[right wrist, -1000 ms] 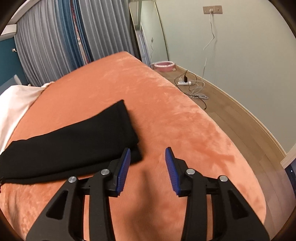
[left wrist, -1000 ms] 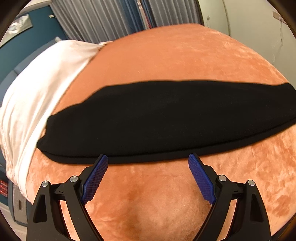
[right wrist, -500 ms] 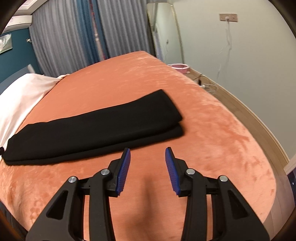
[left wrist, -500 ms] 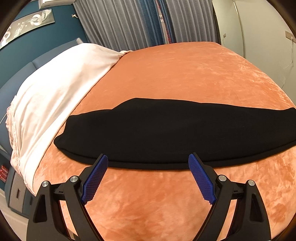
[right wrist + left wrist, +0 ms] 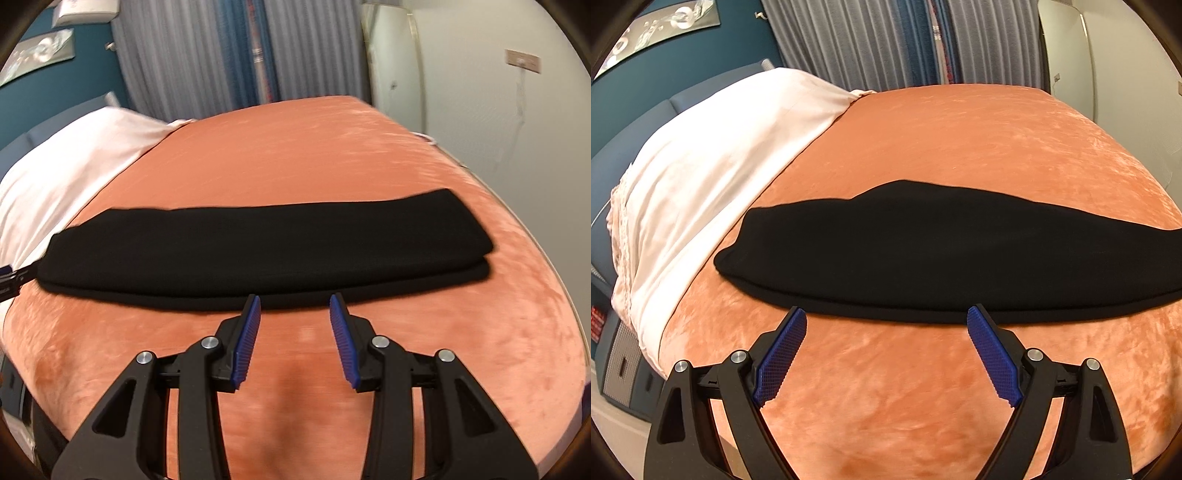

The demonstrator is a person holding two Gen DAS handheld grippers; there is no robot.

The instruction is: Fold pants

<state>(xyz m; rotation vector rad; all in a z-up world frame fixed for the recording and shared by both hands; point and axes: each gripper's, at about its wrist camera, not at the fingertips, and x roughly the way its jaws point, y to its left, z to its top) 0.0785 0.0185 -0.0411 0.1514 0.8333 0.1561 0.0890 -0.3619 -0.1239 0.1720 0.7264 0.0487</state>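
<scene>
Pants (image 5: 923, 251) lie across mid-frame on the bed (image 5: 960, 129), halved lengthwise; cross folds apparently remain. Left hand-held gripper (image 5: 886, 319) gapes wide, right hand-held gripper (image 5: 294, 304) narrower, both empty.

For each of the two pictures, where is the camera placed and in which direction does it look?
Left wrist: on the left gripper, looking along its open fingers at the black pants and the white pillow.
Right wrist: on the right gripper, open fingers in view, facing the pants' other end and a wall.
Shared: pants, orange bedcover, pillow, curtains.
</scene>
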